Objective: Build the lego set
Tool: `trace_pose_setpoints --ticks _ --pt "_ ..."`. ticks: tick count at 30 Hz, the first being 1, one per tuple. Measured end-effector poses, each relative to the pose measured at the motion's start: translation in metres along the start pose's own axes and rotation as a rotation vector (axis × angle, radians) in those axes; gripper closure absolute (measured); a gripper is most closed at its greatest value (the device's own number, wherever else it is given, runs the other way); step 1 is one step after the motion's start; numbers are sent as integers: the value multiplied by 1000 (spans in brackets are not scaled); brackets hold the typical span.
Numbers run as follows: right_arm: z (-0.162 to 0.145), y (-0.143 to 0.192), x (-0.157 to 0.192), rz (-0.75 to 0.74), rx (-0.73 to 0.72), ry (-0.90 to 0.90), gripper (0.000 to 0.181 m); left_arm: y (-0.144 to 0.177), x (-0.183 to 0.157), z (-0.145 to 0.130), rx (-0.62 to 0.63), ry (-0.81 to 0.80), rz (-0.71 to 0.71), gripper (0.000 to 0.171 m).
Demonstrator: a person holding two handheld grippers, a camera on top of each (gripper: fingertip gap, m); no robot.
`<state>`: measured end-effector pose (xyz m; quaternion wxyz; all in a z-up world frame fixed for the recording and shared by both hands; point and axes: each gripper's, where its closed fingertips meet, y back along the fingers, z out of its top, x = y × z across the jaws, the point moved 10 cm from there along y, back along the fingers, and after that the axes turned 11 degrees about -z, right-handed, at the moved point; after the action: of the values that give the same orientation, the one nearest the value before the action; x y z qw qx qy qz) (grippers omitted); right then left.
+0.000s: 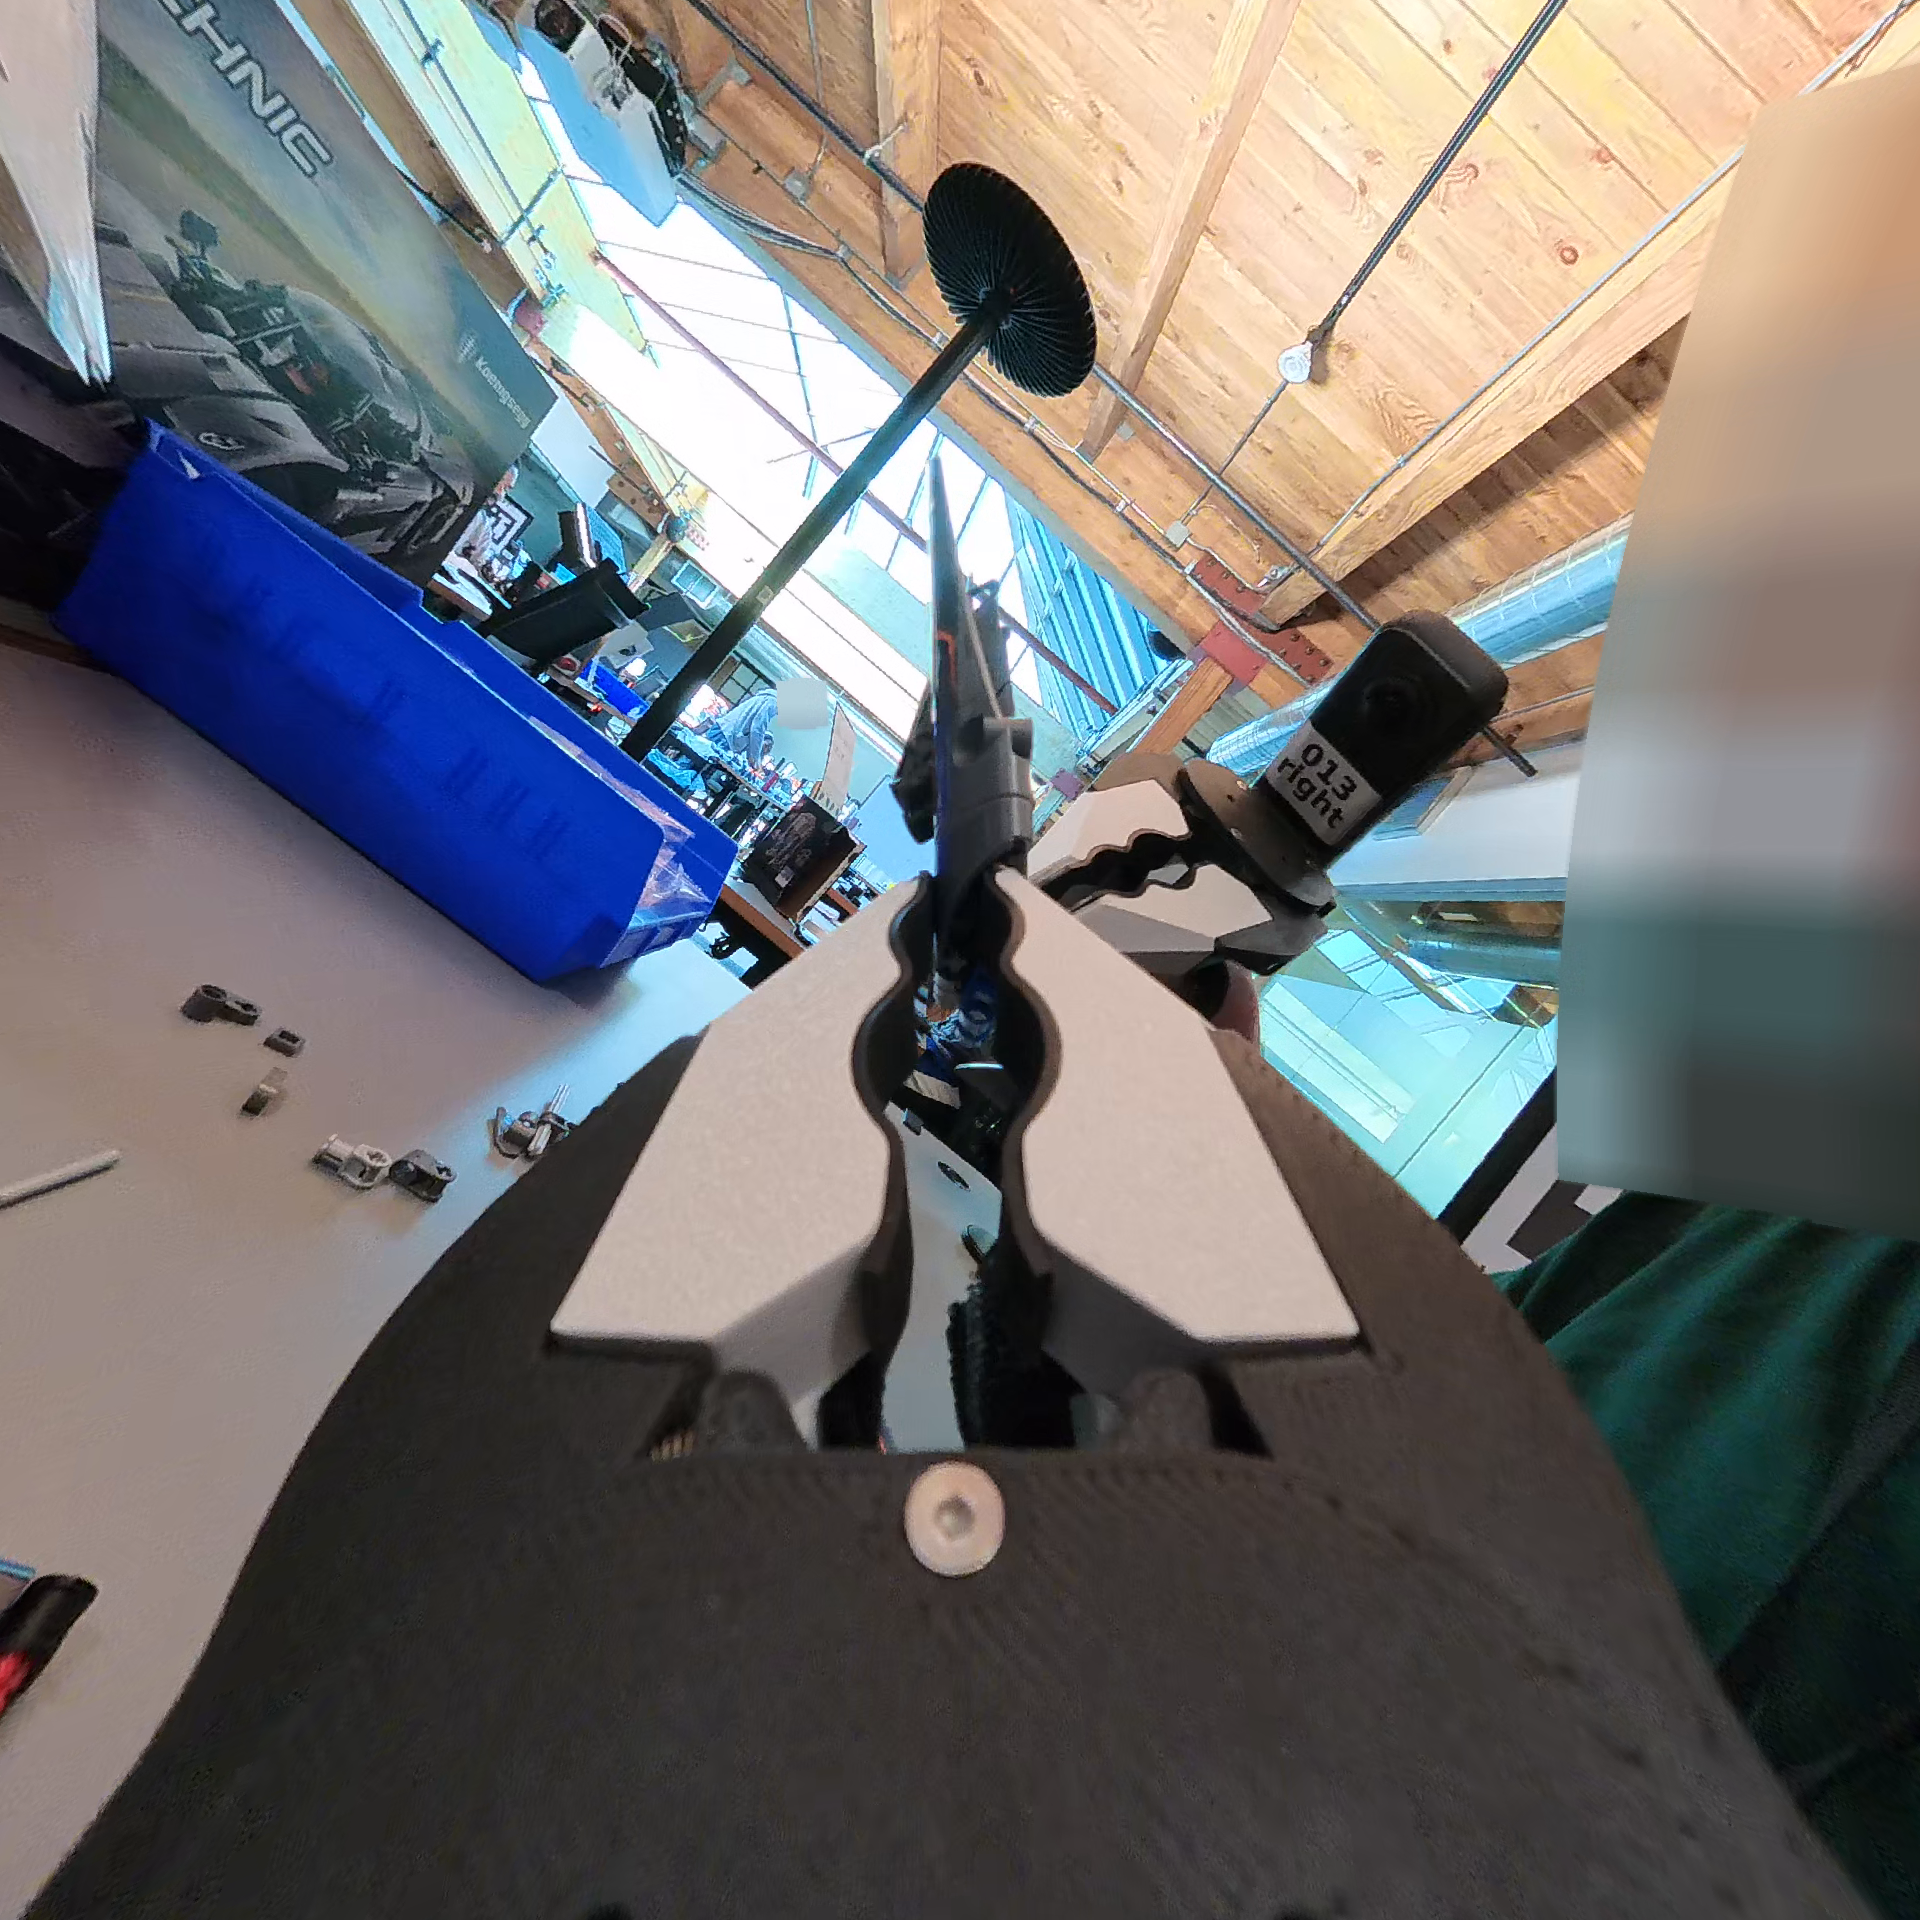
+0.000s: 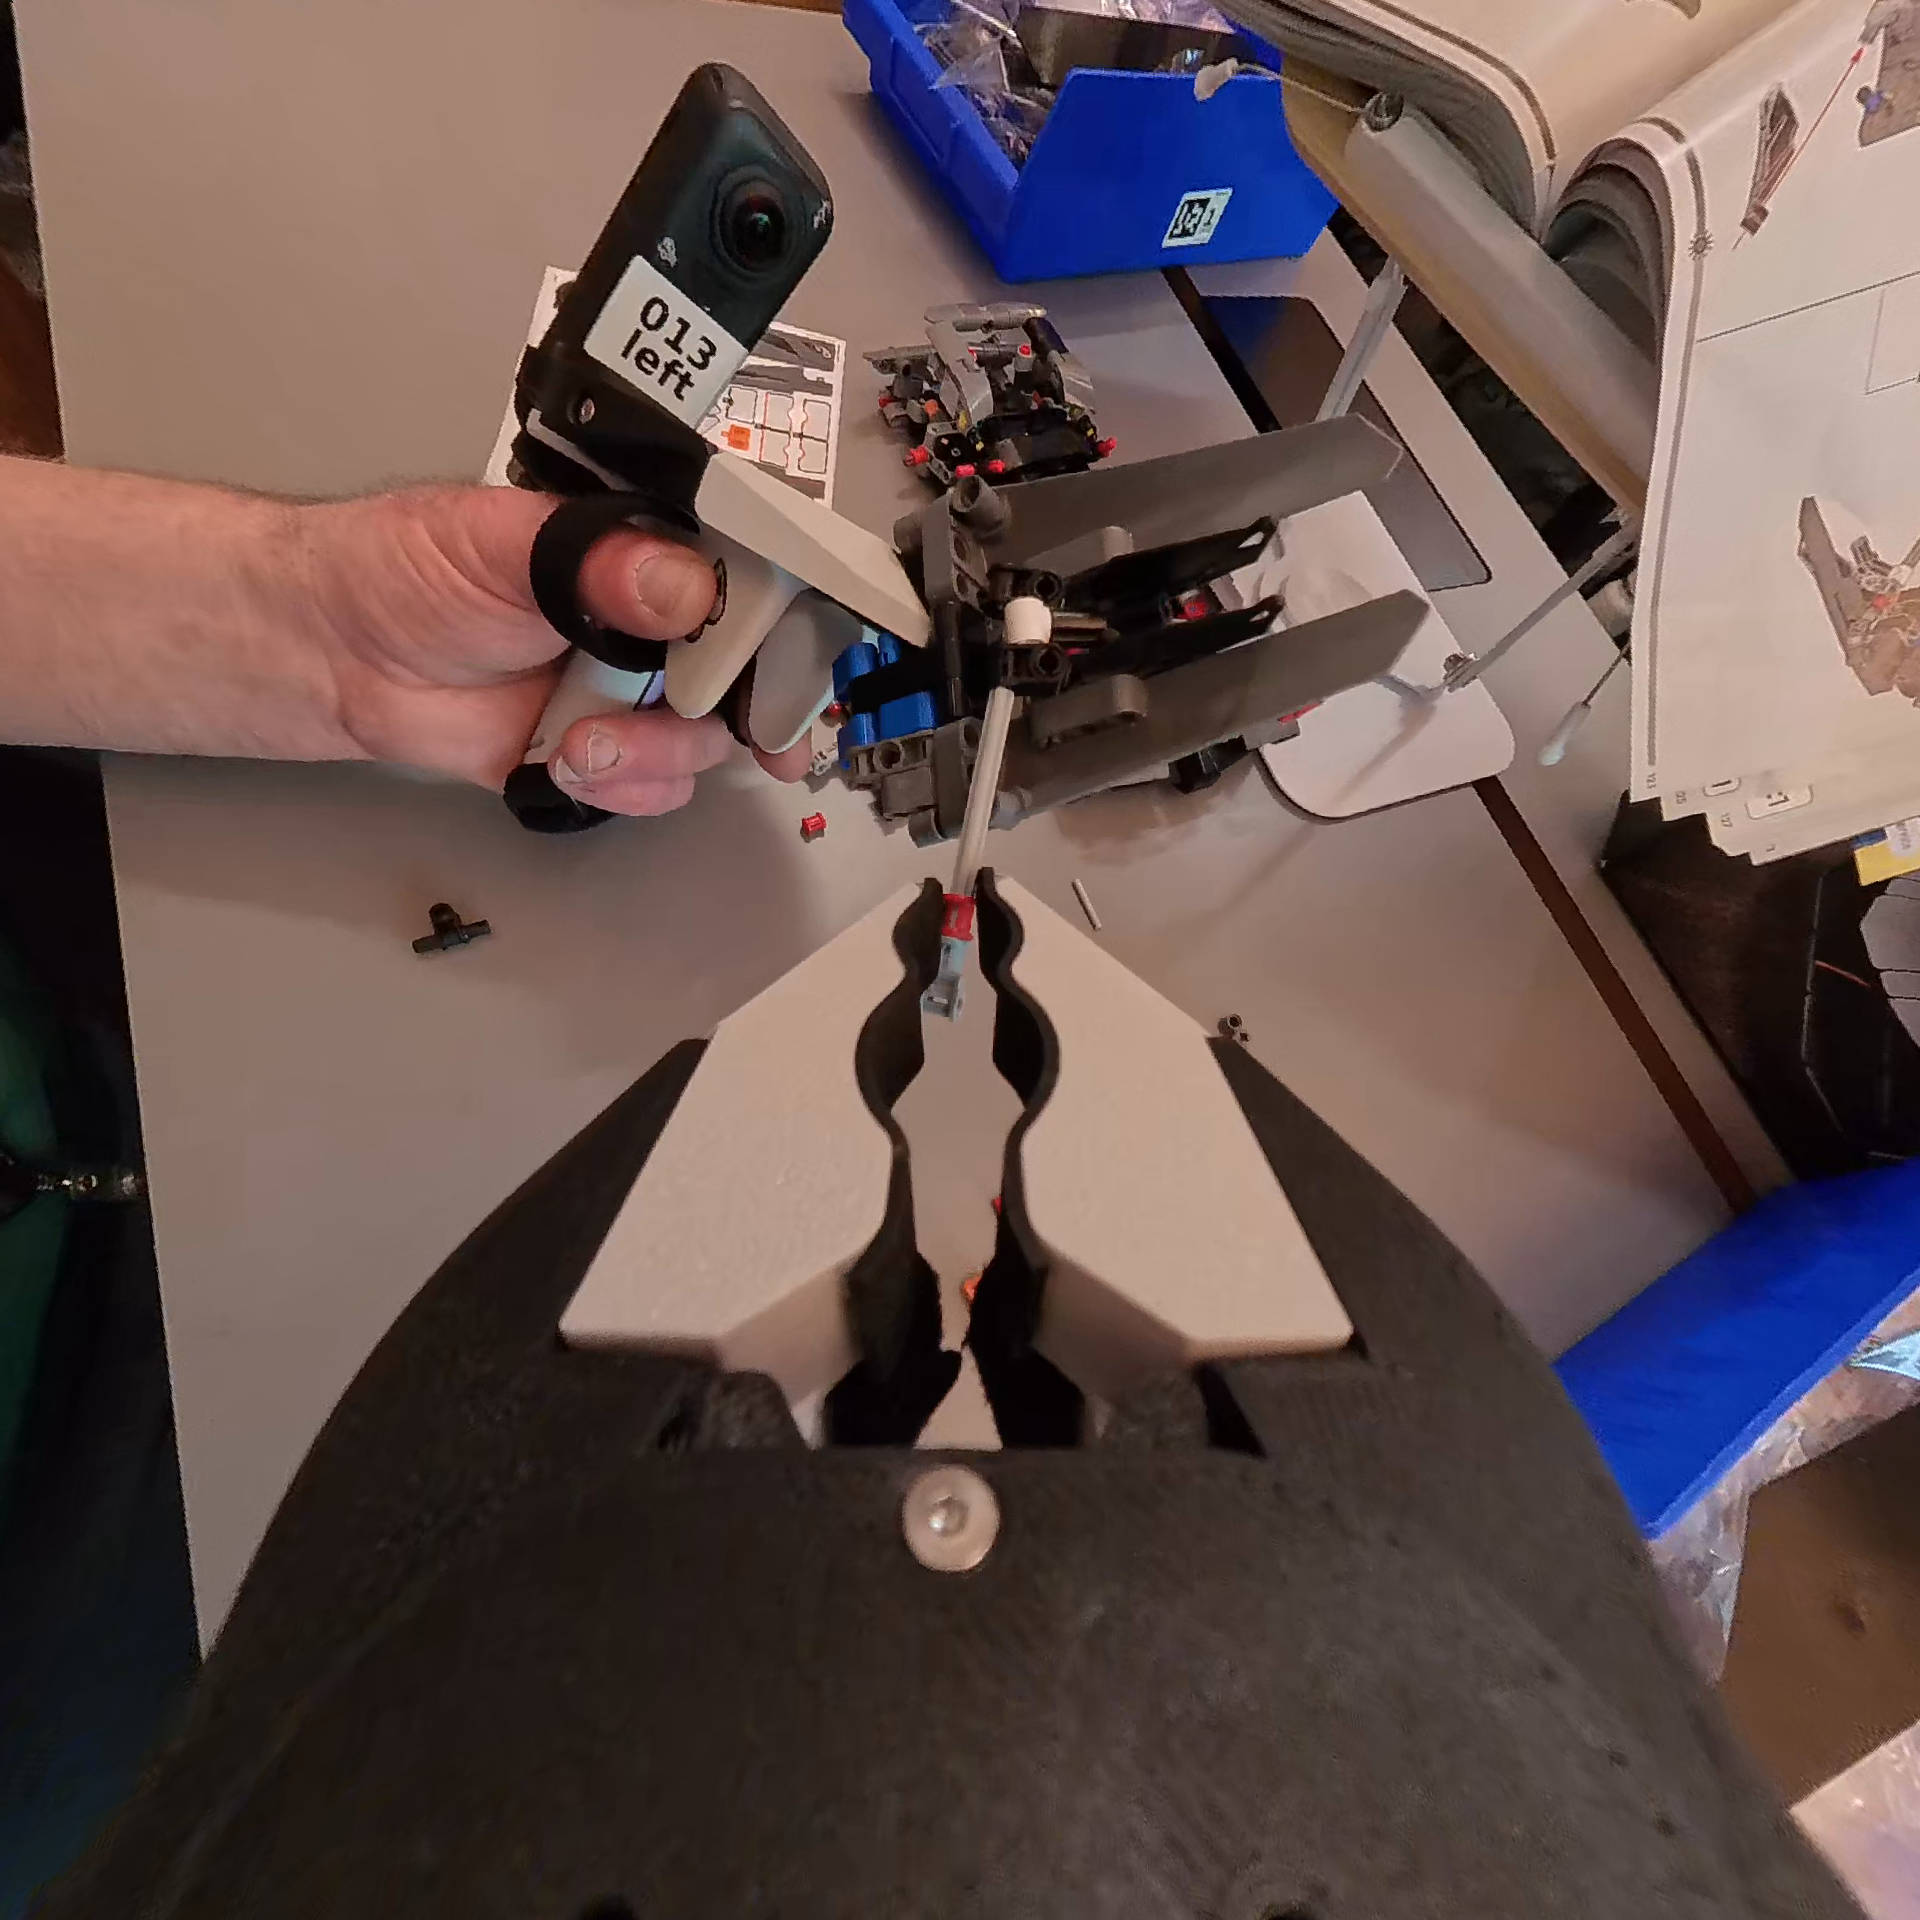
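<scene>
Grey tabletop (image 2: 312, 1039) carries the clutter, with a blue bin (image 2: 1101, 177) of bagged parts at the far edge and an open instruction book (image 2: 1766, 416) propped on the right. A second, smaller lego sub-build (image 2: 987, 395) sits on the table behind the work, beside a sticker sheet (image 2: 790, 416).

Main lego assembly (image 2: 1091, 644), grey and black with blue pieces and long grey blades, is held up off the table by the left gripper (image 2: 904, 623). Its fingers are clamped on the near end of the model; the left wrist view shows the same grip, jaws nearly closed around the model's edge (image 1: 956, 727).

Step in hand looks like fitting a long grey rod (image 2: 987, 769) into the assembly. The rod's far end, under a white bush (image 2: 1027, 621), reaches the black beams; whether it is seated cannot be told.

Right gripper (image 2: 954, 899) is pinched almost shut on the rod's near end, at a red collar (image 2: 958, 920), with a small grey connector (image 2: 943, 992) hanging behind the tips.

Next move likely needs a push along the rod's own line while the left hand (image 2: 468, 644) braces the model; side load could bend or pop the rod loose.

Loose bits: a red pin (image 2: 812, 826), a black connector (image 2: 449, 928), a short grey pin (image 2: 1086, 902).
</scene>
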<state>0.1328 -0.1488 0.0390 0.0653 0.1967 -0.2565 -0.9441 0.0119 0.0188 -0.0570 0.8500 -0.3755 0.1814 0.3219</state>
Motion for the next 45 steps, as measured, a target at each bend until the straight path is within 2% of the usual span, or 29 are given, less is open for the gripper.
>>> trace_pose_setpoints --ticks 13,20,24,29,35,45 --pt "7 2 -1 -1 27 75 177 -1 -3 4 42 -25 9 167" --pt "10 3 -1 -42 26 228 177 -2 -6 9 91 -43 31 166" --pt "12 4 -3 -26 16 236 177 -2 -7 11 89 -11 17 166" --pt "16 3 -11 39 38 149 177 -2 -6 12 76 -7 -4 166" --pt "16 3 -21 177 31 24 177 -6 -12 15 117 -99 1 166" --pt "6 4 -34 316 -59 -96 177 -13 -20 21 200 -203 9 166"
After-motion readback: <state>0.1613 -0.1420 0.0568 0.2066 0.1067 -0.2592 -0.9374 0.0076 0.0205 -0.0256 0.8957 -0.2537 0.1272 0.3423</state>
